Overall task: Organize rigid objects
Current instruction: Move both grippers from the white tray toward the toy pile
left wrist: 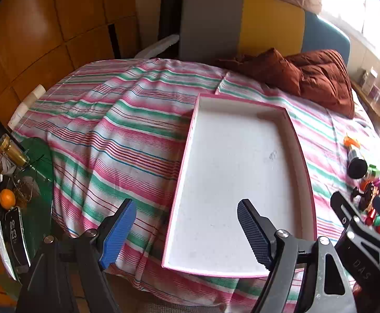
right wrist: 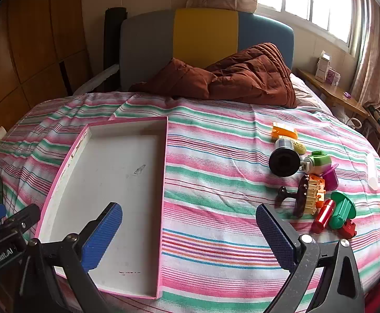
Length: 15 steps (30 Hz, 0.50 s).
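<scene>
Both tools sit closest to the lenses: the left tool [left wrist: 187, 230] and the right tool [right wrist: 188, 237] each hang over the foot edge of the bed [right wrist: 216, 182], jaws spread wide, gripping nothing. Beyond them the striped bed carries everything. A brown quilt [right wrist: 242, 78] is bunched at the head edge. Next in size, the pink-rimmed tray [right wrist: 163, 182] lies flat toward the left side of the bed, reaching almost to the foot edge, and its white floor holds nothing. Well apart from it, near the right edge, lies a loose cluster of small toys: a black-capped cylinder [right wrist: 285, 161], a green-and-white block [right wrist: 317, 160], a green peg [right wrist: 342, 210], a red cylinder [right wrist: 323, 215], a brown knobbed piece [right wrist: 298, 195], and an orange piece [right wrist: 285, 131] farthest up. Judging by the bare tray, sorting has not begun; every piece seems left to move.
</scene>
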Each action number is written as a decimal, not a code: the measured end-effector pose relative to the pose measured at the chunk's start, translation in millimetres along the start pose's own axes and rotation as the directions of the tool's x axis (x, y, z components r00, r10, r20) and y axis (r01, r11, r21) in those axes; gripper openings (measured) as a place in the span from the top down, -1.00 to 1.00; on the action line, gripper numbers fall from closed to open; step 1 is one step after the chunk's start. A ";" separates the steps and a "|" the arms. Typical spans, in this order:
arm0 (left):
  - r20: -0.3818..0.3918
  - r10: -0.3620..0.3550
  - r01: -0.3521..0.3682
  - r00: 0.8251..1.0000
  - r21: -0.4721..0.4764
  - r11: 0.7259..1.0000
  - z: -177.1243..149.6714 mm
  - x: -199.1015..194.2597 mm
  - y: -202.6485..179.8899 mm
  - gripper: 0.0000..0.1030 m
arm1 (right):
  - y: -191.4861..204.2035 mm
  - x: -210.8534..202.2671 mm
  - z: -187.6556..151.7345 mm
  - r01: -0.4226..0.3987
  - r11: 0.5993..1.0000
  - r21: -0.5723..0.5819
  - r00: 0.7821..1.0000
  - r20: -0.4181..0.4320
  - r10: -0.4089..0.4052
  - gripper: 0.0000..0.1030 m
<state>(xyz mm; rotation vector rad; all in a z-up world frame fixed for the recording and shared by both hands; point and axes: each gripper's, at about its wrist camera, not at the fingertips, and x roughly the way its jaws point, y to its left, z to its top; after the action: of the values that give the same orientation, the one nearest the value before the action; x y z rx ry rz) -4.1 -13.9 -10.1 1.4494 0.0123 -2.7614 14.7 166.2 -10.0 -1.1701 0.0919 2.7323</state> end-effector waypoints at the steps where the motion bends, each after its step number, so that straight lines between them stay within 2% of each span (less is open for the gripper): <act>1: 0.000 0.000 0.000 1.000 0.002 1.000 1.0 -0.3 -0.2 -0.58 | 0.5 -0.5 0.6 0.000 1.000 0.001 1.000 -0.001 0.000 -1.00; 6: 0.000 0.025 -0.025 1.000 0.021 0.999 -1.0 0.7 -4.5 -0.58 | 0.3 -2.5 1.2 0.000 1.000 0.002 1.000 0.002 0.000 -1.00; 15: 0.038 0.022 -0.025 0.999 0.057 0.998 -5.6 -5.6 -12.5 -0.58 | -11.1 -8.7 0.4 0.009 1.000 0.011 1.000 0.011 -0.009 -1.00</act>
<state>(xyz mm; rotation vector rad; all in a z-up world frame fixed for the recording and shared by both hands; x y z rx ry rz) 3.4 -1.2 -8.7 1.4001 -0.0847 -2.7918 22.3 176.0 -3.4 -1.1497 0.0998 2.7266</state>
